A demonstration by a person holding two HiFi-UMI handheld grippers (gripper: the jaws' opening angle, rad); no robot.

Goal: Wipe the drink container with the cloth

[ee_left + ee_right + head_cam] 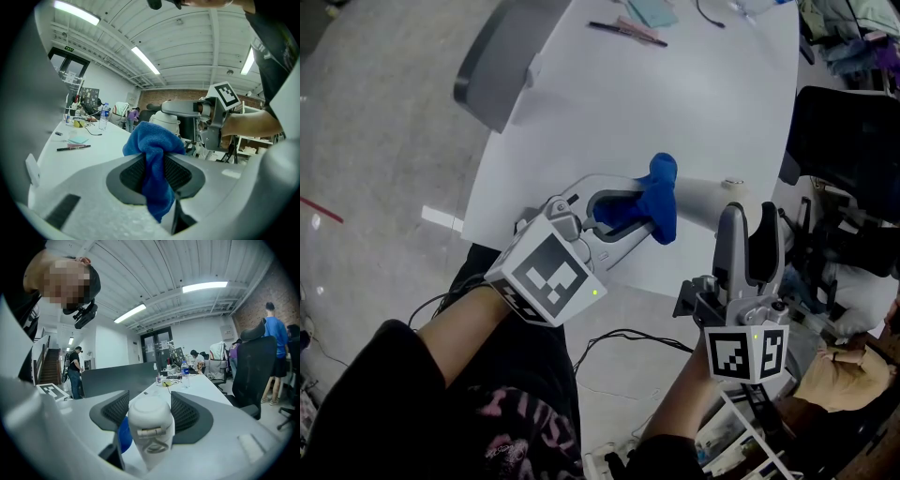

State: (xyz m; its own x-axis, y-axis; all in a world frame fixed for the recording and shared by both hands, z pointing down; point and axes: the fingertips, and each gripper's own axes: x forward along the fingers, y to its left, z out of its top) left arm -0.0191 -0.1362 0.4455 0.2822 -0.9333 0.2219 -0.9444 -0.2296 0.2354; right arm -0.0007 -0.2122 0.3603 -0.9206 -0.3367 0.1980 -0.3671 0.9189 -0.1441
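My left gripper (652, 204) is shut on a blue cloth (662, 195), which bunches up above the pads (133, 174) in the left gripper view and hangs down between them. The cloth (154, 145) lies against the left end of a white drink container (709, 200) over the near edge of the white table (675, 94). My right gripper (748, 220) points at the container from the near side. In the right gripper view the container (149, 420), with its hinged lid towards the camera, sits between the open jaws, and a sliver of blue shows at its lower left.
A pen (623, 31) and small papers lie at the table's far end, and a water bottle (104, 116) stands there too. A grey chair (492, 66) stands at the table's left, a black chair (844, 150) at its right. Cables run below the table edge.
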